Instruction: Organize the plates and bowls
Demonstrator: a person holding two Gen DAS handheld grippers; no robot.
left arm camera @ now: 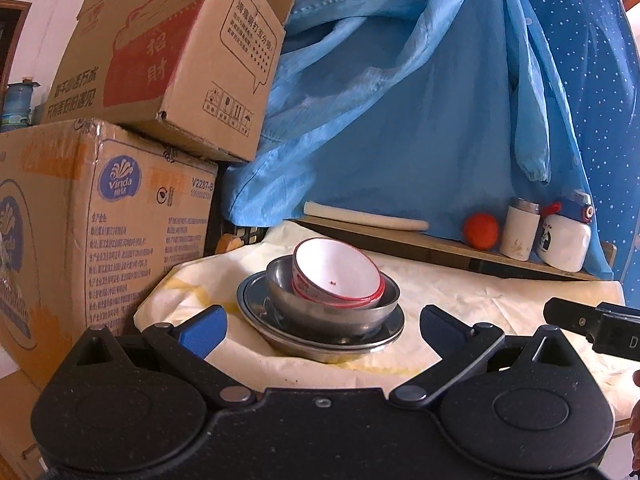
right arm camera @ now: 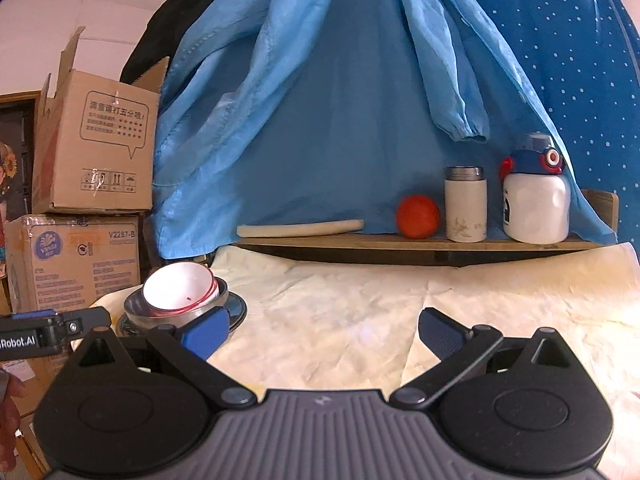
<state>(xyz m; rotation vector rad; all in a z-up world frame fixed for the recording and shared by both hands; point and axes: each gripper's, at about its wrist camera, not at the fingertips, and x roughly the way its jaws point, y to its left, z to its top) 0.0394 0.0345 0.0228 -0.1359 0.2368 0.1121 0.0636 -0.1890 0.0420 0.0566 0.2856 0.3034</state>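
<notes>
Left wrist view first: the left gripper (left arm camera: 322,326) has its blue-padded fingers (left arm camera: 202,334) spread wide, released, nothing between them, hovering just in front of the stack of dishes. That stack sits on the cream cloth (left arm camera: 460,288) covering the bench: steel plates (left arm camera: 320,336) at the bottom, a steel bowl (left arm camera: 336,304) resting in them, and a white bowl with a red rim (left arm camera: 338,274) nested in the steel one, tilted so its mouth faces the camera. At the right edge of this view a black part of the right gripper (left arm camera: 592,326) pokes in.

Over to the right wrist view: the right gripper (right arm camera: 320,330) is also released, fingers (right arm camera: 440,334) wide apart over bare cloth, gripping nothing. The dish stack lies off to its left, partly behind the left finger pad, near the bench's left end.

Further out, stacked cardboard boxes (left arm camera: 100,220) stand just left of the dishes. Along the back runs a wooden shelf (right arm camera: 400,243) holding a pale rolled item (right arm camera: 300,229), an orange ball (right arm camera: 417,216), a white flask with a steel cap (right arm camera: 466,204) and a white bottle with a blue top (right arm camera: 536,200). Blue fabric (right arm camera: 340,120) hangs behind it all.
</notes>
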